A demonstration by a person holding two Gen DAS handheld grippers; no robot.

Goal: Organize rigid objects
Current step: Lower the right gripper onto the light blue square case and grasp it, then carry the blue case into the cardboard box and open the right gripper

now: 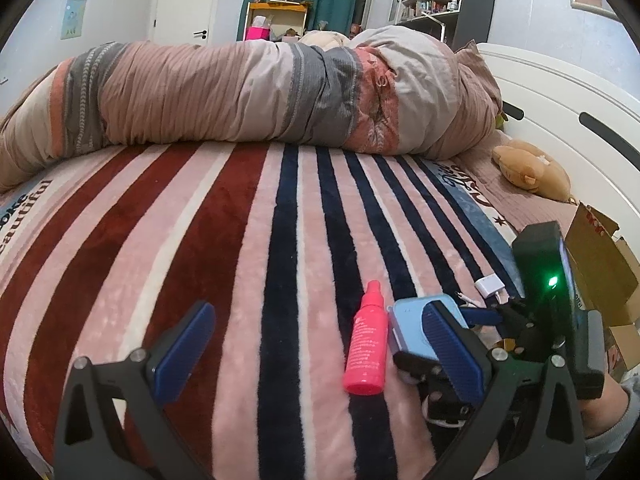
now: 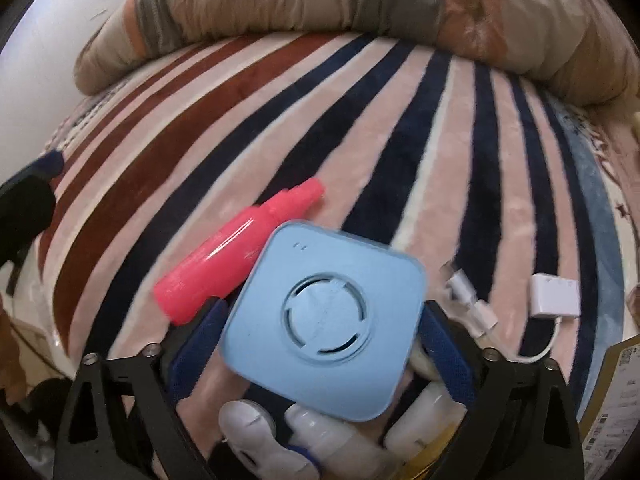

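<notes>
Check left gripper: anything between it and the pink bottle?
Nothing visible. The left gripper is open, and the pink bottle lies on the striped blanket between its fingers, nearer the right one. The blue box sits just beside the bottle, held in the right gripper.

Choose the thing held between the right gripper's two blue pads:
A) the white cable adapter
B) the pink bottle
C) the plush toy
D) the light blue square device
D: in the right wrist view the light blue square device sits between the right gripper pads, raised above the striped blanket.
</notes>
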